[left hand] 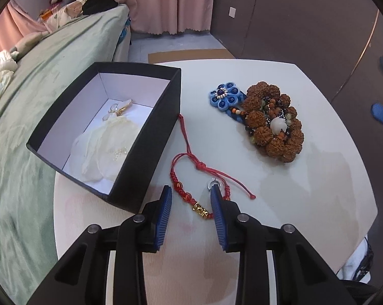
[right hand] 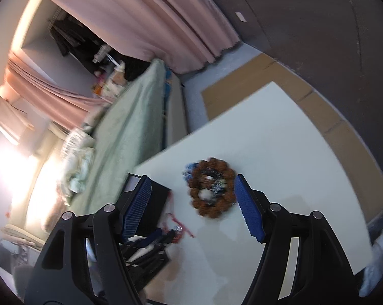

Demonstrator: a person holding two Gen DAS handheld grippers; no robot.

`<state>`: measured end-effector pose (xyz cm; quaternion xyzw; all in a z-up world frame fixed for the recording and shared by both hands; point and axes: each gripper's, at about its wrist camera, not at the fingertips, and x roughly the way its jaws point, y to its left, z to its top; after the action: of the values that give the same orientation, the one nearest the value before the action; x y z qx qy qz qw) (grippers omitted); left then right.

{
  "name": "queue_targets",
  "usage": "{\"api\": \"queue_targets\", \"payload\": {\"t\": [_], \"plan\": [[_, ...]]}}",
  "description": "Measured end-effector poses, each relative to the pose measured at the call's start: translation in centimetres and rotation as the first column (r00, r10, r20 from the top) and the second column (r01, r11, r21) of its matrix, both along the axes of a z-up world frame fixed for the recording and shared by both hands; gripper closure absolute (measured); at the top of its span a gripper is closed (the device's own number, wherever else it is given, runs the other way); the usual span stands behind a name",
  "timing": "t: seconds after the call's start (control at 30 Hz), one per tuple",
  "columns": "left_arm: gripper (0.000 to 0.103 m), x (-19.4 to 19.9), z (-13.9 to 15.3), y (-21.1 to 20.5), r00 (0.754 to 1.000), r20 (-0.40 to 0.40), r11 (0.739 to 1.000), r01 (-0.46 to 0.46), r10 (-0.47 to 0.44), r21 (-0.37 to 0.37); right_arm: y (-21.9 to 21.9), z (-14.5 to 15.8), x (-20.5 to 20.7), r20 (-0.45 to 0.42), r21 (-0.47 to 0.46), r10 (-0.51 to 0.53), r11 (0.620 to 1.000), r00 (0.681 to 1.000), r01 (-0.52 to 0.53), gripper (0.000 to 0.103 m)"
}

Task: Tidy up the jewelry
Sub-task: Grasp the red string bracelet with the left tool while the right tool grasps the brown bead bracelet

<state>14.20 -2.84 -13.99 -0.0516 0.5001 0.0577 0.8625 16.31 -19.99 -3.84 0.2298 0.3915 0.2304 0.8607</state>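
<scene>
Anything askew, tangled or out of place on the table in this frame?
Mostly not. The black box overhangs the white table edge on the bed side. The blue flower piece lies partly under the brown bead bracelet, in one heap. The red cord bracelet sprawls loose between the open left gripper jaws.

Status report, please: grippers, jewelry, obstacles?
Left gripper open, straddling red bracelet. Right gripper open, above table. Box open; bead pile still out.
</scene>
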Motion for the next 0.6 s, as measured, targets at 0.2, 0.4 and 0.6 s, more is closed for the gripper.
{"api": "queue_targets", "payload": {"t": [0.2,0.4,0.6], "plan": [[0.098,0.1,0.1,0.3,1.0,-0.009,1.0,-0.014,0.013,-0.012,0.3,-3.2,2.1,-0.145,-0.024,-0.008,1.0,0.989,0.004,0.043],[0.098,-0.2,1.1,0.9,1.0,0.018,0.997,-0.003,0.004,-0.074,1.3,-4.7,2.8,-0.21,-0.01,0.015,1.0,0.978,-0.017,0.052],[0.098,-0.6,3.2,1.6,0.997,0.077,0.991,0.015,-0.005,-0.131,2.6,-6.5,3.3,-0.284,0.013,0.032,0.999,0.958,-0.03,0.061]]}}
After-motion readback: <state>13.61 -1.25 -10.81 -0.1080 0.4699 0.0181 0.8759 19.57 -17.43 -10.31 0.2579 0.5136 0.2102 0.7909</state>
